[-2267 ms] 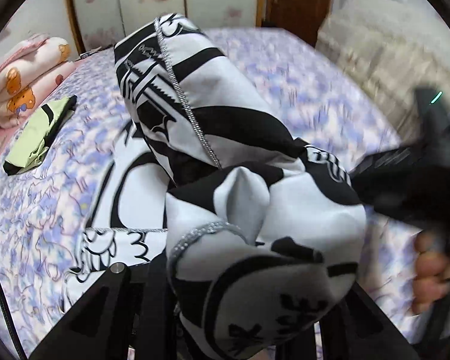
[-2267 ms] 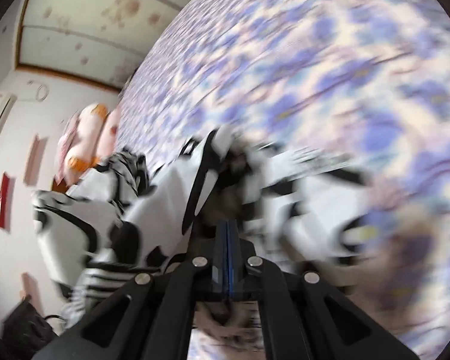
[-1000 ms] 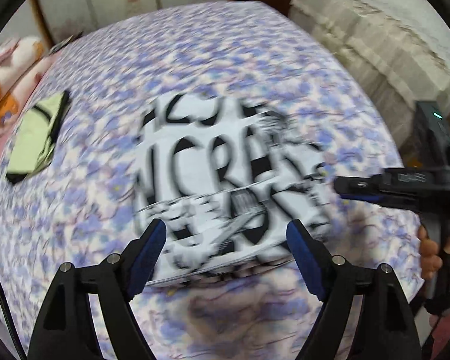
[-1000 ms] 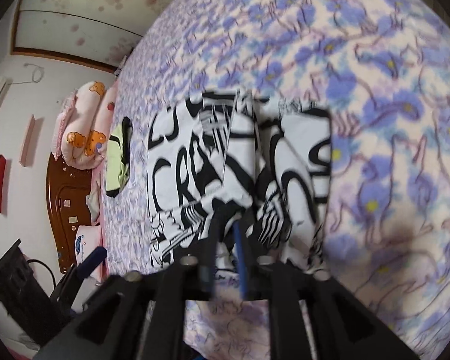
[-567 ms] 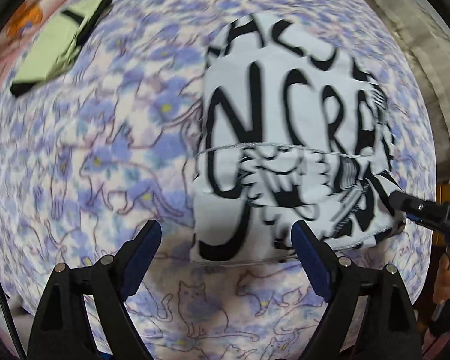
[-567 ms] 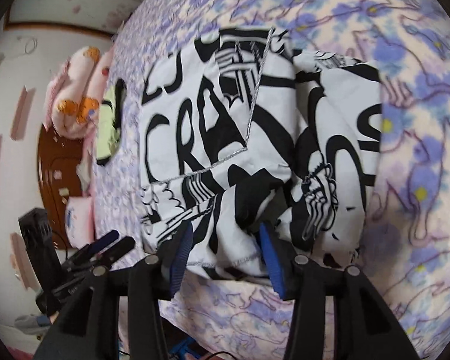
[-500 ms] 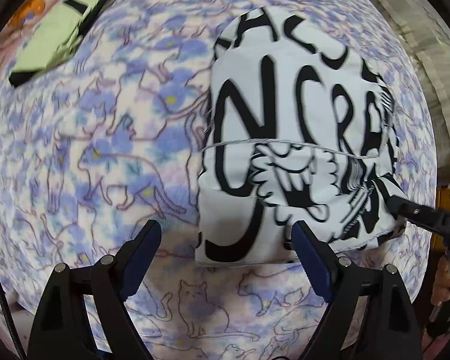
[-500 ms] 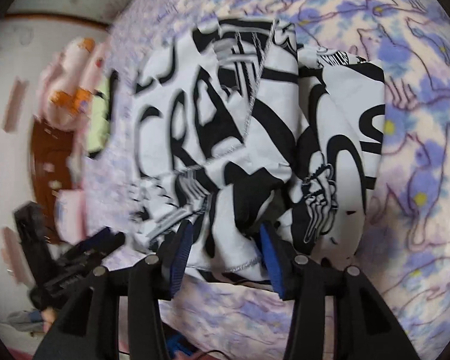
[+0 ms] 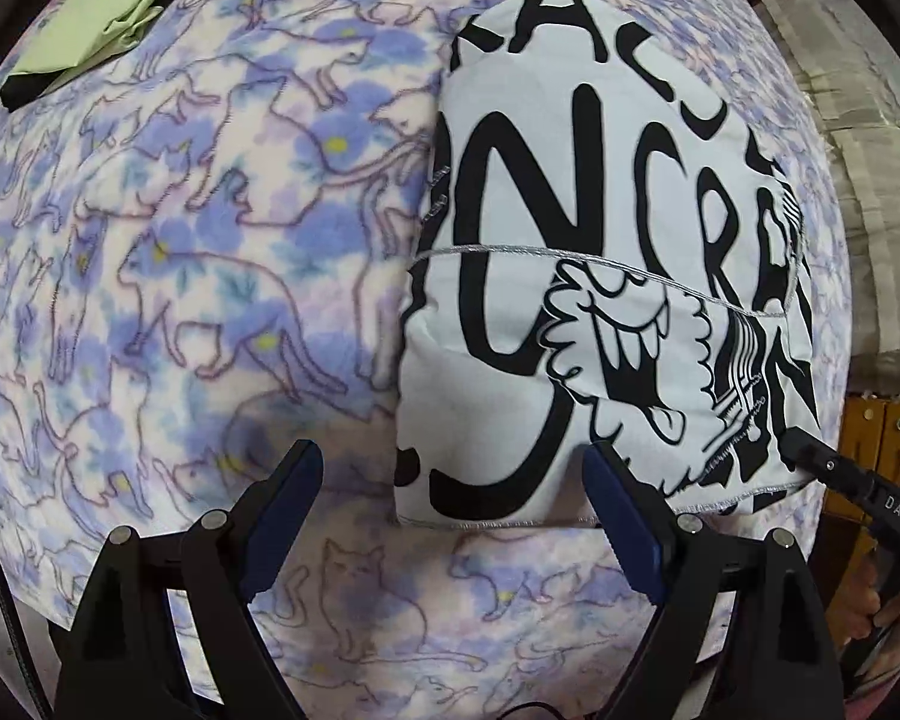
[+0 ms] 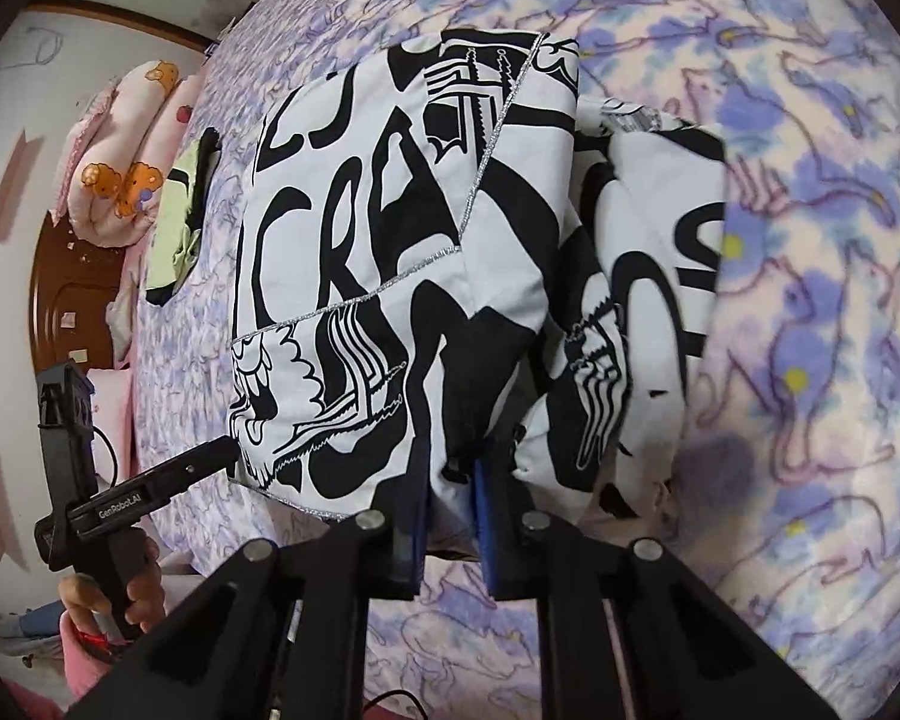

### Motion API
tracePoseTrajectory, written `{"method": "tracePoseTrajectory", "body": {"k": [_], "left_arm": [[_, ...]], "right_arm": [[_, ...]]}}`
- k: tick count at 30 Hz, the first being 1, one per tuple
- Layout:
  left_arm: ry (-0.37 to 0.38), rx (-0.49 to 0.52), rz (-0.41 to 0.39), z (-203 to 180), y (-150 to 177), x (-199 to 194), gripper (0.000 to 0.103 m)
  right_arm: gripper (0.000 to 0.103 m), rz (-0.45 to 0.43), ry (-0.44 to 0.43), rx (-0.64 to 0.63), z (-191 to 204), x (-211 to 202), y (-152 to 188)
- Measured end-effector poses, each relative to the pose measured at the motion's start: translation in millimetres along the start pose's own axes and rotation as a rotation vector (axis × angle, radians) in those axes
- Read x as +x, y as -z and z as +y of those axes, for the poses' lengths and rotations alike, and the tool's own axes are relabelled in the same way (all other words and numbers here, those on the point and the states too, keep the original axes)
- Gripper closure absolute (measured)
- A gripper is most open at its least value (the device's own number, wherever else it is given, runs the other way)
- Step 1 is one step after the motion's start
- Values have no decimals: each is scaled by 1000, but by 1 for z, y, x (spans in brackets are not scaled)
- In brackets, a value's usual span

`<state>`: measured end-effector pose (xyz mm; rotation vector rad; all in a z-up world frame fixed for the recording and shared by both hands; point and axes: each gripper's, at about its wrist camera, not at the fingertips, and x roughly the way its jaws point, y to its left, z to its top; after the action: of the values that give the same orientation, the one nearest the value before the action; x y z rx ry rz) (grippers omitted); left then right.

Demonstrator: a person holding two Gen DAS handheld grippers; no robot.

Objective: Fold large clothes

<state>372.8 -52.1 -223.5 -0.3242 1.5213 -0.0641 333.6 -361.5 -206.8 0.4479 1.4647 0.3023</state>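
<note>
In the left wrist view, the left hand-held gripper point(image 9: 450, 507) hangs over the near edge of the bed point(image 9: 168, 276) with its jaws spread wide and nothing between the pads; one finger stands over bare bedspread, the other over the hem. The black-and-white printed garment point(image 9: 582, 276), already folded into a compact block, lies ahead and to the picture's right of this tool, its long axis running away from the camera up the bed. At the far right edge the right hand-held gripper point(image 9: 810, 462) touches the garment's near right corner. A folded green garment point(image 9: 90, 12) lies well apart at the top left. In the right wrist view, the right hand-held gripper point(image 10: 453, 498) sits right at the garment's point(image 10: 390, 240) near hem, its jaws closing with a bunched fold of cloth between them, though I cannot tell whether the pads already press it. The left hand-held gripper point(image 10: 222, 453) shows at the left, tip beside the near corner. Judging by this, the right hand is the nearer one, so the coming fold likely starts from its corner.
</note>
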Motion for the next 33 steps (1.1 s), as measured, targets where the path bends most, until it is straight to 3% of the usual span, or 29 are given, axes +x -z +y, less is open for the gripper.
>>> {"method": "tracePoseTrajectory", "body": {"k": [7,12,17,23,29,33], "left_arm": [[63,46,37,-31,14,12,16],[59,77,25,-48,25,15,16],[23,59,25,-43,26,20,16],[9,8,21,-25,25,22,16],[1,12,-25,-12,27,22,16],[-18,-28,-3,-2,25,31,16]], "right_arm": [[92,-13,129,-85,3,3,13],[92,-20,171,-44,-16,12,21],[93,-27,218,-47,-27,29,25],[92,-20,212,36,-46,68,14],[92,-38,199,21,-47,64,14],[92,-39,167,22,-52,61,17]]}}
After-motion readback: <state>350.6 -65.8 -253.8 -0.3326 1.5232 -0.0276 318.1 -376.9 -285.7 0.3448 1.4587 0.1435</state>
